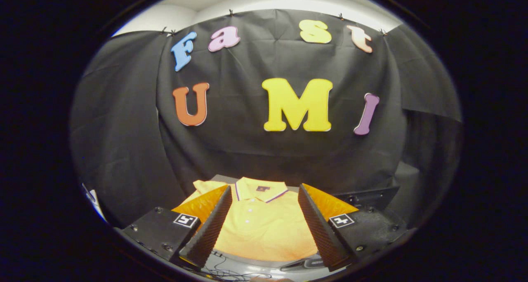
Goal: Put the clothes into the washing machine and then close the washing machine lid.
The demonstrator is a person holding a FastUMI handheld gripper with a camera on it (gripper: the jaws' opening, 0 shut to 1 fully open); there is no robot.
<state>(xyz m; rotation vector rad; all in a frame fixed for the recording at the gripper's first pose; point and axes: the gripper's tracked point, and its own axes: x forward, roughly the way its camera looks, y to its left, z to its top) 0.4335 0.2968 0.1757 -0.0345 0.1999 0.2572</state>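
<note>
From the gripper view, your gripper (264, 224) has its jaws spread wide and holding nothing. The yellow polo shirt (260, 228) lies flat on the bench (243, 262), framed between the jaws and just ahead of them, collar toward the far edge. Judging by this, you haven't started: grasping, loading and closing the lid all remain.

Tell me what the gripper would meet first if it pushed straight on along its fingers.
Probably the yellow polo shirt, lying flat ahead of the open gripper; depth is unclear, and a higher line would reach the black cloth wall.
</note>
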